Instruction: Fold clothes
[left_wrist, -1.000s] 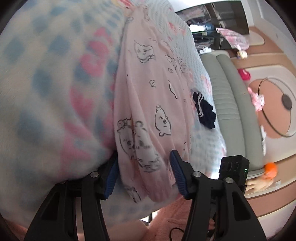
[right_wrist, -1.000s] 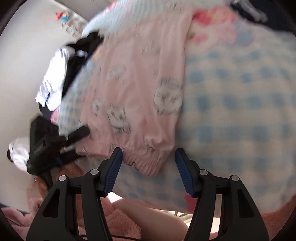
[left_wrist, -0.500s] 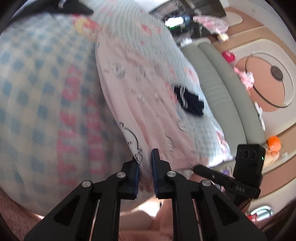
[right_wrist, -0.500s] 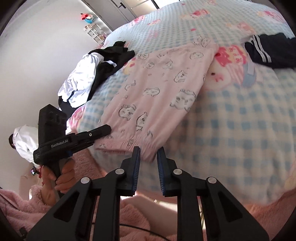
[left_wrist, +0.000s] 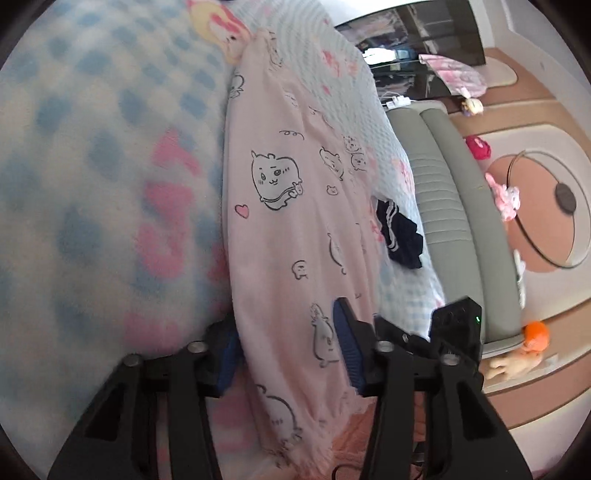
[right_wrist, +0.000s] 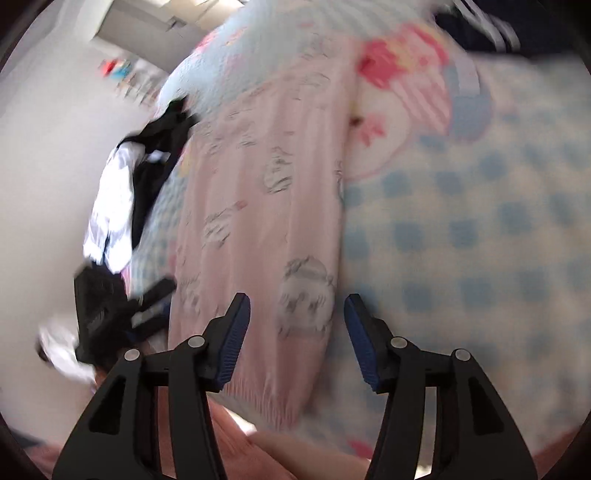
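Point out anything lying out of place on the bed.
A small dark navy garment with white stripes lies crumpled on the checked blanket, just right of the pink printed garment. A black-and-white clothes heap hangs over the bed edge.

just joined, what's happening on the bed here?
A person with a handheld gripper in each hand is folding pink cartoon-print pyjama pants on a blue checked blanket. The pants lie in a long narrow strip. The left gripper and right gripper each straddle the near end; both sets of jaws have just been opening, with fabric between them but not clamped. A navy striped garment lies beside the pants.
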